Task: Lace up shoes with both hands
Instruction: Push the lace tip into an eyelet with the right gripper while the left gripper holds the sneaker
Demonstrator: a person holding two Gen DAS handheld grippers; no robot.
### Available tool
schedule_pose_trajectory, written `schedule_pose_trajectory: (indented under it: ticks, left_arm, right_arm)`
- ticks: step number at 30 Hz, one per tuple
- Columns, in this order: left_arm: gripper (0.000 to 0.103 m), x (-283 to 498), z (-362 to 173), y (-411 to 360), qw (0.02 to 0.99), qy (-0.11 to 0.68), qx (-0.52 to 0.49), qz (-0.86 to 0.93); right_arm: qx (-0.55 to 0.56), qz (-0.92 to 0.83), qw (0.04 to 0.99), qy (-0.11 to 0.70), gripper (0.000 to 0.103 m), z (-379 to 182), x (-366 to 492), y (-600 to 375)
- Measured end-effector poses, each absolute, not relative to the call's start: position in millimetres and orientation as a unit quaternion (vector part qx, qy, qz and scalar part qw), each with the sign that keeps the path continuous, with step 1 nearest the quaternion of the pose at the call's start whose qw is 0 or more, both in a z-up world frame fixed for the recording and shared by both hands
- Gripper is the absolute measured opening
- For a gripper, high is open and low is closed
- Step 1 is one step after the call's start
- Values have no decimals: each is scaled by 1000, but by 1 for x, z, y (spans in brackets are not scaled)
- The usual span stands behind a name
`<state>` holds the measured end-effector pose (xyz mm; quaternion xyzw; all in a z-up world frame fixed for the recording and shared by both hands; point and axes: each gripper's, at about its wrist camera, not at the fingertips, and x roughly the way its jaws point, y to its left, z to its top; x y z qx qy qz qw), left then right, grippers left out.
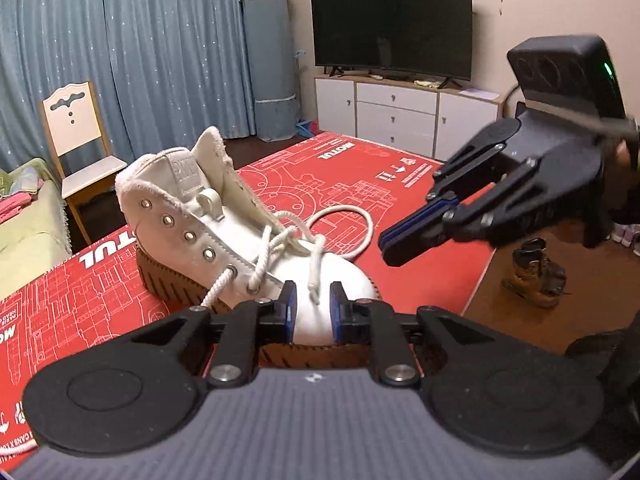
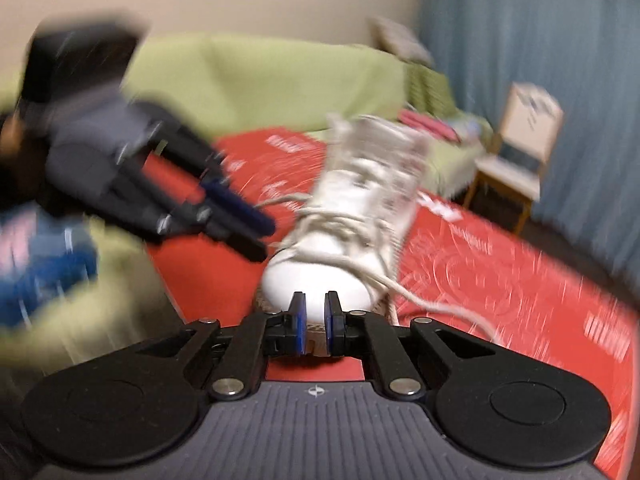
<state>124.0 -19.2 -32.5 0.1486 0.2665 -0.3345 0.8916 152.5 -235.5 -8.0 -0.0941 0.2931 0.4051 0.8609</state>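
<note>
My main worry is the loose lace point(image 1: 320, 236): it lies in a slack loop over the toe of the white high-top shoe point(image 1: 224, 224), and 1 free end hangs right between my left gripper point(image 1: 313, 308) fingers. If I close carelessly I judge I could pinch it near the tip and drag the crossings out of the lowest eyelets, or nudge the shoe across the red mat point(image 1: 400, 176), since nothing pins it down. The right wrist view is badly smeared (I can't place the lace ends there with any confidence), so committing to a grasp from that side risks catching the wrong strand or the toe cap. The 2 grippers are also near each other over the toe, and a clash is possible.

Left jaws: a moderate gap, the lace end between the pads but, as far as I can see, not pressed by them, so nothing held. Right gripper point(image 2: 316, 312): jaws apart by a narrower gap, empty, just short of the toe cap. The shoe stands upright on the mat, only its lower eyelets laced.
</note>
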Motion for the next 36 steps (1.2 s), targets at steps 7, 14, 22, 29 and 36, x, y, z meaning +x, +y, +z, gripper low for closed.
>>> schedule_pose_trajectory:
  ticks: [7,14,22,29,36]
  left_arm:
    - [0,119,-30,-16,890,266,160,-333]
    - [0,114,-20,-5,891,256,122,-354]
    - [0,110,-18,-3,890,256,114,-359]
    - [0,109,-20,-2,891,255,113,-358]
    - [0,110,-20,-1,895,248,107,-356]
  right_arm:
    - [238,431,780,386,15,-29,189,-275]
    - [455,423,647,441,16,-74,211,-283]
    - [527,426,586,445,16,-94,222,-276]
    - [539,422,571,452,12,-101,226,-269]
    - [523,424,595,440,3,-92,223,-274]
